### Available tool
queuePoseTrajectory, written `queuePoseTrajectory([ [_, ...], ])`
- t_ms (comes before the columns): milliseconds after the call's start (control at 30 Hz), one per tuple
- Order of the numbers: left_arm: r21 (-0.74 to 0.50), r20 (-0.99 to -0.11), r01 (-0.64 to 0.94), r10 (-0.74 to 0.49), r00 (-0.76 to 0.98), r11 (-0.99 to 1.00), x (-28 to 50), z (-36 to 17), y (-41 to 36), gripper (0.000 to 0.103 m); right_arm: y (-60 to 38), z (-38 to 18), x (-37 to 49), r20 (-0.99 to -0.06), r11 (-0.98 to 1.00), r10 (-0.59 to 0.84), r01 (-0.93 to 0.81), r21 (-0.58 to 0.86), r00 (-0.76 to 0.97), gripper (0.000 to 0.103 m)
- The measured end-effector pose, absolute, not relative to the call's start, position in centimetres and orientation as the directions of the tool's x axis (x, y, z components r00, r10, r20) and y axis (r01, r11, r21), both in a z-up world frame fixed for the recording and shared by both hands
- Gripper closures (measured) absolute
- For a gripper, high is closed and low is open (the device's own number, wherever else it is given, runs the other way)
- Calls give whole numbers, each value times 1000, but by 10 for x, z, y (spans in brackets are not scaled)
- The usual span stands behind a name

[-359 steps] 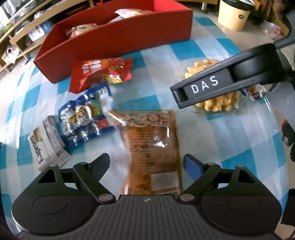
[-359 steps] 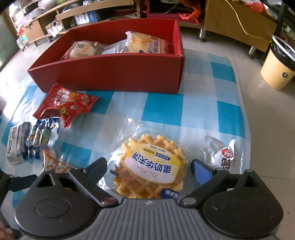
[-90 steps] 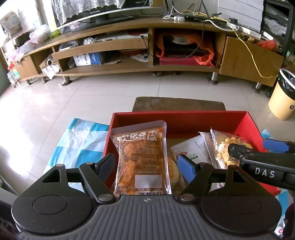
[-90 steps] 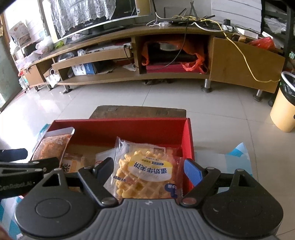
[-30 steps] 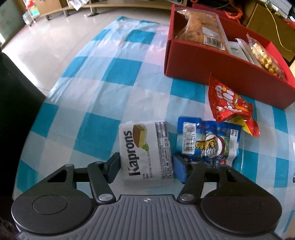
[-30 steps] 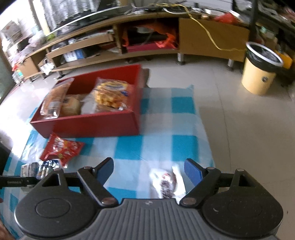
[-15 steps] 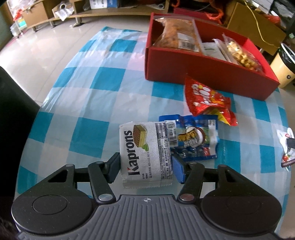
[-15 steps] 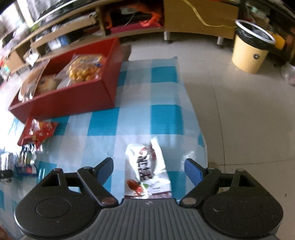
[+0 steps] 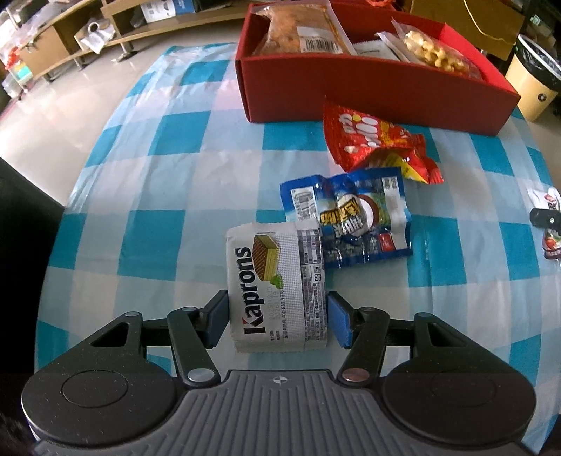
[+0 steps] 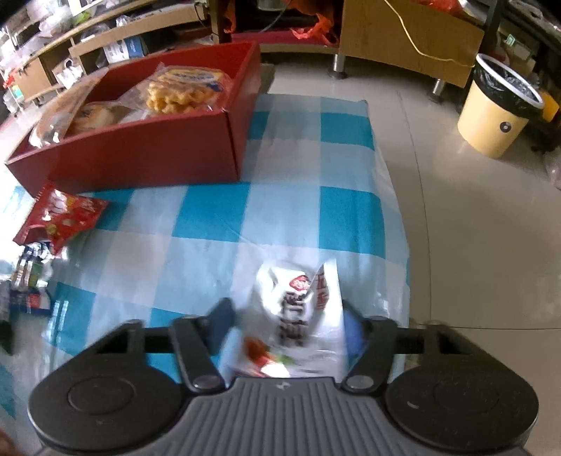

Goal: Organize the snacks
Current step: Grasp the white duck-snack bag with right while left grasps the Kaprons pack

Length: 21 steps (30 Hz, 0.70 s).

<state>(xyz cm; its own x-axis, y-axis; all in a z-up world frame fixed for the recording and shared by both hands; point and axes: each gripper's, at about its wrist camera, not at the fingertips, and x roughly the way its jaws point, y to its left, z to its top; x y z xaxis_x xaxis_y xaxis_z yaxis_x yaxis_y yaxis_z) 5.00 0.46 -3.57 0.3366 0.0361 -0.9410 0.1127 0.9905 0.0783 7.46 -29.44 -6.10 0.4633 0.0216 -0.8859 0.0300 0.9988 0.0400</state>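
the left tool (image 9: 277, 317) points steeply down at the table (image 9: 196, 182), its two blue pads set against the long sides of a white kaprons wafer pack (image 9: 277, 284), which lies flat on the blue-and-white checked cloth with its far end pointing toward the red box (image 9: 368, 91). the pads touch the pack's edges and the wrapper fills the gap between them, so this tool is closed on the pack. just beside the pack's far right corner, touching it, lies a blue snack packet (image 9: 350, 217), and beyond that a red snack bag (image 9: 375, 143) sits near the front wall of the box. inside the box stand an orange-brown snack bag (image 9: 298, 28) at the left end and a clear bag of pale puffed pieces (image 9: 434, 52) further right.

the right tool (image 10: 285, 324) has just been closing, and a white snack packet (image 10: 301, 308) with red and dark print stands between its pads, near the right edge of the table. this view is blurred, so i cannot tell whether the pads already press on the packet. the red box lies well apart, up and to the left, with a waffle pack (image 10: 186, 87) in its right end. a yellow bin (image 10: 498, 115) stands on the floor (image 10: 473, 228) beyond the table.
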Motion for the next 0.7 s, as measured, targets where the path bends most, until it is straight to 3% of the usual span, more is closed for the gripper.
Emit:
queuePoseTrajectory([
  [133, 92, -941, 118, 47, 335, 989, 51, -37, 3, 34, -290, -60, 74, -888, 999, 30, 8, 38, 459, 51],
  [267, 113, -940, 118, 68, 333, 986, 52, -40, 1, 16, -287, -57, 71, -886, 998, 61, -8, 65, 460, 52],
  [333, 116, -939, 119, 70, 336, 986, 54, -42, 2, 14, -285, -53, 70, -881, 997, 72, -18, 72, 468, 52],
  [433, 67, -945, 109, 28, 325, 992, 55, -42, 8, 21, -280, -46, 68, -869, 994, 105, -35, 101, 484, 52],
  [500, 18, -949, 101, -14, 314, 995, 55, -39, 13, 37, -275, -41, 68, -860, 991, 133, -48, 125, 494, 52],
  [700, 34, -948, 84, 6, 320, 996, 51, -36, 20, 37, -259, -22, 67, -827, 980, 197, -102, 168, 527, 52],
])
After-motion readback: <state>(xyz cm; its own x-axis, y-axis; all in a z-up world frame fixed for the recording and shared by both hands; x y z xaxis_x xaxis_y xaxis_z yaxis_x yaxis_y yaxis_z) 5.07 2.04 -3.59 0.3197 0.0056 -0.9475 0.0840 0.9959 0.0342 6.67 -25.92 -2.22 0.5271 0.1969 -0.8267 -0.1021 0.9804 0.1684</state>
